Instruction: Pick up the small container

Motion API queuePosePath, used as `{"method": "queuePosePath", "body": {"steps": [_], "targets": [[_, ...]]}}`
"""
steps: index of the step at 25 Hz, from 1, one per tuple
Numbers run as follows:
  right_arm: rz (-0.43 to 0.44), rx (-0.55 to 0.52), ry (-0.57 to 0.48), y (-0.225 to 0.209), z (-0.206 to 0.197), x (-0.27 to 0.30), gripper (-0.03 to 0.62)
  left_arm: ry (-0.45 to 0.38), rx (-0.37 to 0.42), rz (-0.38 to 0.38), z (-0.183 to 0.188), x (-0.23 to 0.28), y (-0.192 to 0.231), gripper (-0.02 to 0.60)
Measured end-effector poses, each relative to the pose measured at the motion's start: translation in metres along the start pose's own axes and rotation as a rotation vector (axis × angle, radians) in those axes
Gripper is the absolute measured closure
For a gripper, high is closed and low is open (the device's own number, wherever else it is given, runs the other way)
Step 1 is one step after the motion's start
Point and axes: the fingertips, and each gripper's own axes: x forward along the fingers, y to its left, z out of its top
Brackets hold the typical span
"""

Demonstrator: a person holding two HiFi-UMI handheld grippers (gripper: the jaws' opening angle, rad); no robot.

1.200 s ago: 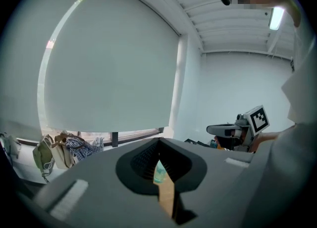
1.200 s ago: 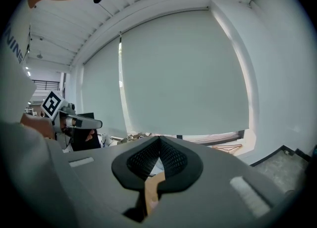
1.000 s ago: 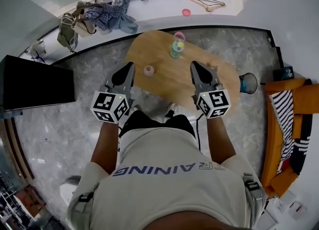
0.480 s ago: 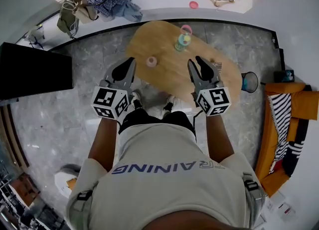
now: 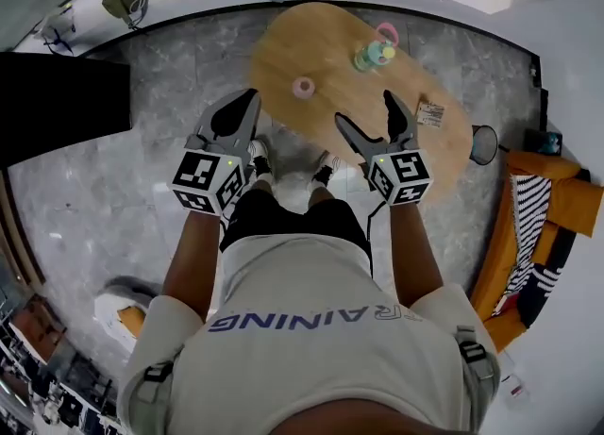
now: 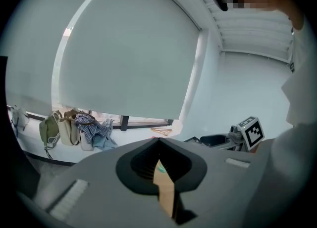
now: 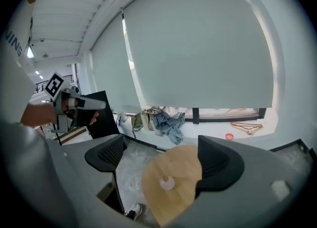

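Home living room: sofa (image 5: 576,192); television (image 5: 57,103); oval wooden table (image 5: 283,46); clothes (image 7: 168,122)

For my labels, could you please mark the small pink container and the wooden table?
small pink container (image 5: 303,87), head view, middle of its top.
wooden table (image 5: 283,46), head view, bare wood at its left end.

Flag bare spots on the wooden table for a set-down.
Bare: wooden table left end, beyond the small pink container; also the middle, between it and the paper packet. Crowded at the far edge, around the green bottle.
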Motion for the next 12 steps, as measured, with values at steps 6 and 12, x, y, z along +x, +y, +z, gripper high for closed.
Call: {"method": "queuePosePath", "body": {"steps": [6,12], "targets": [[0.041,-0.018,0.077,0.007,-0.053,0.055,0.046,0.072,-0.016,0.009,-0.044,0.010,0.024,0.581],[0.041,-0.016,0.160,0.001,-0.118,0.112,0.042,0.128,-0.012,0.012,-0.084,0.028,0.047,0.583]]}}
